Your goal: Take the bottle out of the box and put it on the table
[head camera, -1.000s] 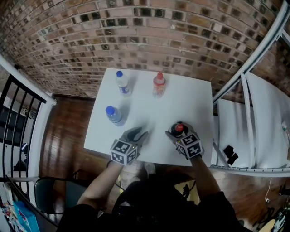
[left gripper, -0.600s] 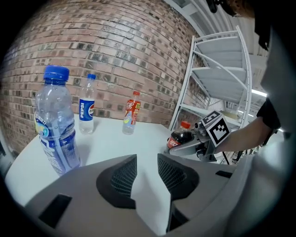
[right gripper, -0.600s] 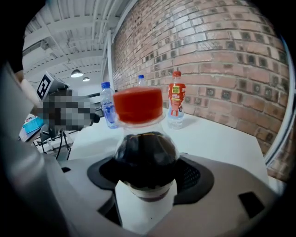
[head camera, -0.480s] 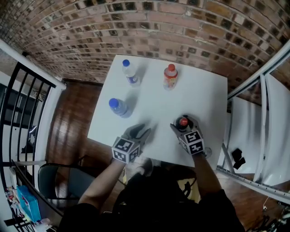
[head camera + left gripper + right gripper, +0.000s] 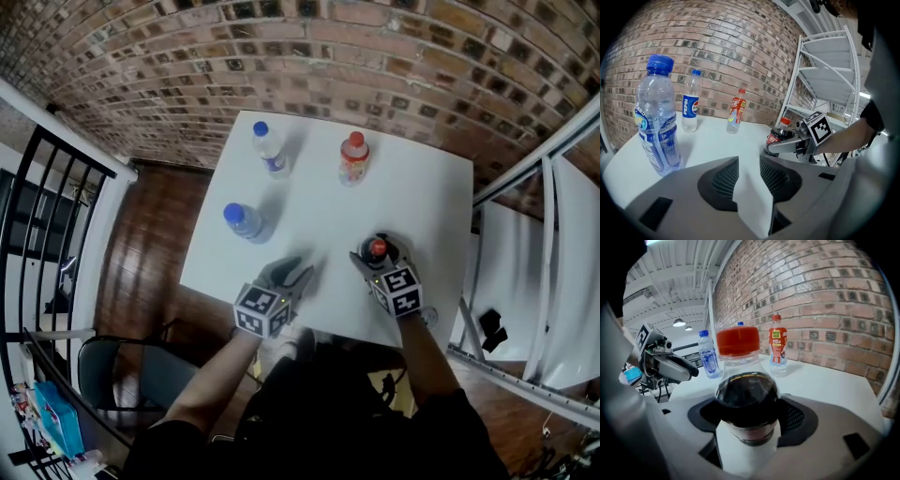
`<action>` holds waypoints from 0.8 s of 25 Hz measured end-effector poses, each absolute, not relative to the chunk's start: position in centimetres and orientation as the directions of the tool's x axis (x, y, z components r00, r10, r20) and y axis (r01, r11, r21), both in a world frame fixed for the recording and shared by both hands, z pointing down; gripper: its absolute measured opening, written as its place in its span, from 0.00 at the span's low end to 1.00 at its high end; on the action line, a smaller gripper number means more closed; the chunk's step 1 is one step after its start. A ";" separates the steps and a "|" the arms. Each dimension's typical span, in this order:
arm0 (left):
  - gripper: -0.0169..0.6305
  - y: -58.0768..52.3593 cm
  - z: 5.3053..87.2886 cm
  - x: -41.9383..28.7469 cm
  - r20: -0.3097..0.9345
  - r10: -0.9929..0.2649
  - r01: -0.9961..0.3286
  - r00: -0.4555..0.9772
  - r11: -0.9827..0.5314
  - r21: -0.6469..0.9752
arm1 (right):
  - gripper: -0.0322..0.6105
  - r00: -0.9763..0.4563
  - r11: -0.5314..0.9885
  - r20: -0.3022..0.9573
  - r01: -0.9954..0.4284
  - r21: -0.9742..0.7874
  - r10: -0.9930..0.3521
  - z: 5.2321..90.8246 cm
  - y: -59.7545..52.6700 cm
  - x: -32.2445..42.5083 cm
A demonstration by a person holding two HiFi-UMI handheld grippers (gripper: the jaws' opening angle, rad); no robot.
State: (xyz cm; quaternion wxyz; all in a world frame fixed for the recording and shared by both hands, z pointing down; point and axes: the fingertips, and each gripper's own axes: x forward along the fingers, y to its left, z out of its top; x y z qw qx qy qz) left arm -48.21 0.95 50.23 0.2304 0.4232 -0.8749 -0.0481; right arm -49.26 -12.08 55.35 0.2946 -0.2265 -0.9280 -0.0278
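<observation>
A cola bottle (image 5: 377, 248) with a red cap stands upright between the jaws of my right gripper (image 5: 375, 255), near the front right of the white table (image 5: 412, 187). In the right gripper view both pads touch the dark body of the cola bottle (image 5: 746, 394), and the jaws of the right gripper (image 5: 747, 423) are opening. My left gripper (image 5: 295, 273) hovers low over the table's front edge, open with nothing between its fingers. In the left gripper view, the left gripper (image 5: 749, 176) shows only bare tabletop in its gap. No box is in view.
Three other bottles stand on the table: a blue-labelled water bottle (image 5: 242, 221) at the left, a Pepsi-labelled bottle (image 5: 268, 150) at the back left and a red-capped drink bottle (image 5: 352, 159) at the back. A white metal rack (image 5: 534, 281) stands at the right and a black railing (image 5: 47, 216) at the left.
Both grippers have sunk a little toward the tabletop. The cola bottle has stayed between the right gripper's jaws, and the left gripper has stayed open and empty.
</observation>
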 end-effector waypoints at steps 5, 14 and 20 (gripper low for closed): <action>0.25 1.2 49.9 -48.4 0.355 -0.767 -0.720 -0.534 0.633 0.284 | 0.66 -0.757 0.907 0.511 0.402 -0.127 0.407 55.0 -12.3 -49.0; 0.25 2.4 47.9 -48.0 0.318 -0.792 -0.749 -0.520 0.603 0.276 | 0.66 -0.791 0.934 0.505 0.342 -0.102 0.345 53.5 -12.9 -46.2; 0.25 3.8 46.0 -46.5 0.273 -0.814 -0.771 -0.513 0.577 0.270 | 0.66 -0.859 0.961 0.431 0.253 -0.113 0.277 49.8 -13.2 -43.8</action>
